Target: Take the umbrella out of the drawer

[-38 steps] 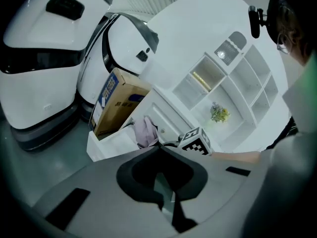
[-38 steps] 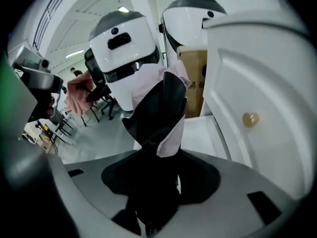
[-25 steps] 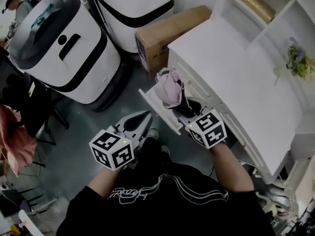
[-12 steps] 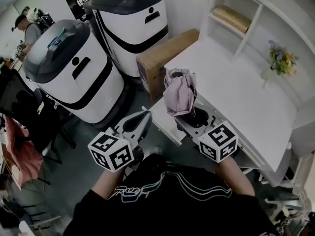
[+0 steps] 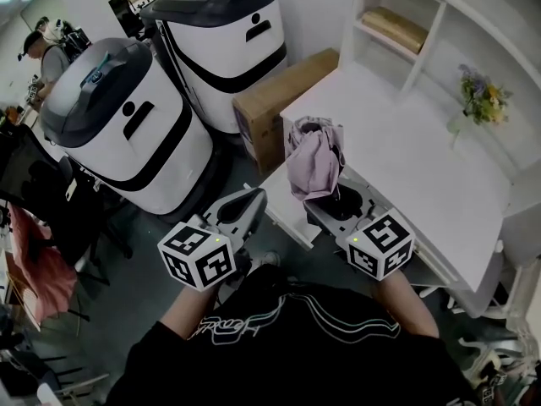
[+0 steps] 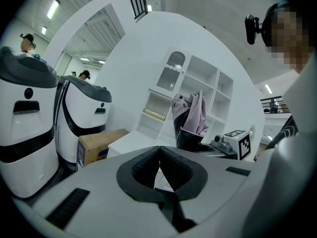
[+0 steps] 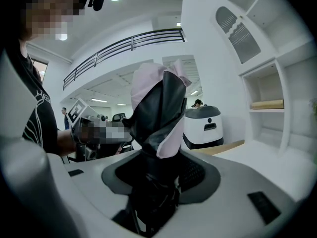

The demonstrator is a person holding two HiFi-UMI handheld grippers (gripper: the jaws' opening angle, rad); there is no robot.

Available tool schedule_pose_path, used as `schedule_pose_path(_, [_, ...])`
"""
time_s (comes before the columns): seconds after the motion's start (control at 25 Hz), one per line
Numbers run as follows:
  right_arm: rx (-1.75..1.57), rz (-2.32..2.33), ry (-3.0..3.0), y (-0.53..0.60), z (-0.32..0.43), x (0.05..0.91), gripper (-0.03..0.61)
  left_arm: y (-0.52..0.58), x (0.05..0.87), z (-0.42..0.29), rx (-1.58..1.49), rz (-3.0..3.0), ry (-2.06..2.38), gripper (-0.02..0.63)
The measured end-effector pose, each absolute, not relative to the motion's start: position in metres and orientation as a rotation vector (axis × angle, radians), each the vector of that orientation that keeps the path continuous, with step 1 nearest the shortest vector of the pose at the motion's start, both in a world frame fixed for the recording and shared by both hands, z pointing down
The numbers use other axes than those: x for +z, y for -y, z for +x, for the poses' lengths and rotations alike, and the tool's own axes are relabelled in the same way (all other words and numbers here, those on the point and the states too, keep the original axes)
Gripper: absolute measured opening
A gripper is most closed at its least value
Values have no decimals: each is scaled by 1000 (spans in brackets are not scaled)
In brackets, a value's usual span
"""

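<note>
**Umbrella clear of the drawer, held up over the desk corner**

The folded pink umbrella (image 5: 314, 157) is held in the air above the front-left corner of the white desk (image 5: 414, 155), well clear of the drawer (image 5: 281, 203), which is pulled out past the desk's front edge. The right gripper (image 5: 328, 200) is clamped on the umbrella's dark lower end, and the bunched fabric sticks out beyond the jaw tips. In the right gripper view the umbrella (image 7: 157, 110) fills the gap between the pads, so the jaws are held fairly wide by it.

Room to move is a bit tight on the left. A cardboard box (image 5: 283, 91) is parked against the desk's left edge, and two big white machines (image 5: 127, 129) are stood beyond a strip of floor. The desk's far edge is closed off by a shelf unit (image 5: 423, 24). The desktop itself is mostly bare.

The left gripper (image 5: 252, 200) is held beside the drawer, over the floor, with its jaws closed together on nothing. Both grippers are kept side by side in front of the chest, pointed forward and slightly down.
</note>
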State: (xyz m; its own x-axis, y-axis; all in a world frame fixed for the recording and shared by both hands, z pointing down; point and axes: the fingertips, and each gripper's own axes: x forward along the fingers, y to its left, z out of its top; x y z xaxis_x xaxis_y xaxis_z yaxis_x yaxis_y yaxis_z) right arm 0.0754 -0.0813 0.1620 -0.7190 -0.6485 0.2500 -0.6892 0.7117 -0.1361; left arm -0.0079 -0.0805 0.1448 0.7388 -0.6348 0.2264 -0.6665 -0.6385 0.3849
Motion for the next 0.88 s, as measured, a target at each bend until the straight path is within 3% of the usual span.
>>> schedule_pose_path(0.88, [367,1115,2734,84,77,165,209,83,150,-7,113,2500,973,21])
